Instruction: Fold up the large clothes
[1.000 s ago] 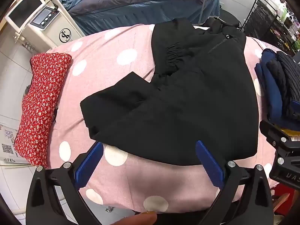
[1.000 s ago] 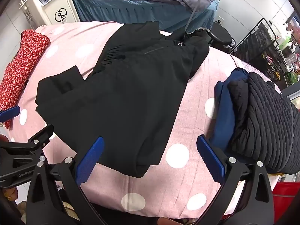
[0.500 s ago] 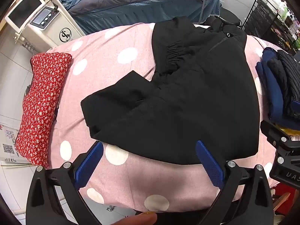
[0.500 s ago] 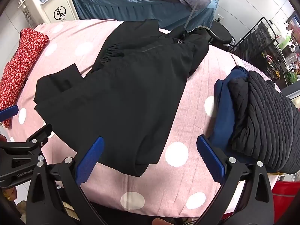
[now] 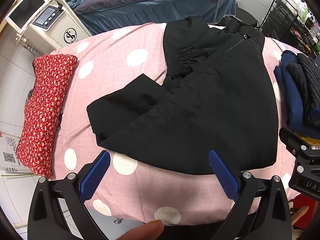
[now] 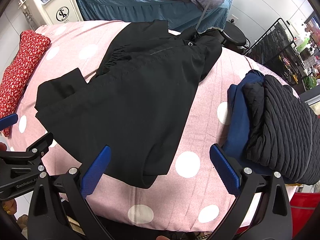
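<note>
So I've got the black jacket [image 5: 200,108] lying mostly flat across the pink polka-dot bedspread [image 5: 124,64], one sleeve folded in over the left side. My left gripper [image 5: 159,172] hangs just over the near hem, jaws spread wide, nothing in them. My right gripper [image 6: 160,166] is the same deal, wide open and empty, above the jacket's bottom right corner. A stack of folded clothes [image 6: 280,120] sits off to the right, and a red floral pillow [image 5: 44,108] at the left edge.
</note>
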Tool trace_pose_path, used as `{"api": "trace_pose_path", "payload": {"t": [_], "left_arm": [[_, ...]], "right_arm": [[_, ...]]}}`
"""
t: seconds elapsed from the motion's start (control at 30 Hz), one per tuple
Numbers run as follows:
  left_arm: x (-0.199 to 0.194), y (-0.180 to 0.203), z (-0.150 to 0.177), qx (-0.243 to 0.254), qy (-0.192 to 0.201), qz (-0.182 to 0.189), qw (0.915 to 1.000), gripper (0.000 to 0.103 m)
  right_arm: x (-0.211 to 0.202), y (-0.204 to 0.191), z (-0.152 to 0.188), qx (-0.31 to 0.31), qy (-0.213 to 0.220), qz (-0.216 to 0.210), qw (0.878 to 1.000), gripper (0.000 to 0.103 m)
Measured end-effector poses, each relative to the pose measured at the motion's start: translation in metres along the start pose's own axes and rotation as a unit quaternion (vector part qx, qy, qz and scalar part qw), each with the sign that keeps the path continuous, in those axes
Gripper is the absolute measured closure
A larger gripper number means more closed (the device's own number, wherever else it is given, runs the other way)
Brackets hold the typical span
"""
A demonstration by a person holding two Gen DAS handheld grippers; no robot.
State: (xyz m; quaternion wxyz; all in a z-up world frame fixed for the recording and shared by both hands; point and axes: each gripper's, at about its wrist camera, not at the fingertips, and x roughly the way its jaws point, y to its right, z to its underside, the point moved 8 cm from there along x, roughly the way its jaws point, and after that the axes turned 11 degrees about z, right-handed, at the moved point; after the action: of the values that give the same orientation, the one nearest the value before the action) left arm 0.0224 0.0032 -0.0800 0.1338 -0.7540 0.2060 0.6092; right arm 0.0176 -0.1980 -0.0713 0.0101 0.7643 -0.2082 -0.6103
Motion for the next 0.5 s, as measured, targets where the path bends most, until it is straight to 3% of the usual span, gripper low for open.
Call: {"api": "trace_pose_path", "payload": {"t": [0.5], "left_arm": [[0.0032,-0.0011,0.0011,-0.005,-0.008,0.003,0.9999,0.006]], "right_arm": [[-0.0003,0.0007,-0.0019,0.000,0.000,0.003,1.000,0.006]]}}
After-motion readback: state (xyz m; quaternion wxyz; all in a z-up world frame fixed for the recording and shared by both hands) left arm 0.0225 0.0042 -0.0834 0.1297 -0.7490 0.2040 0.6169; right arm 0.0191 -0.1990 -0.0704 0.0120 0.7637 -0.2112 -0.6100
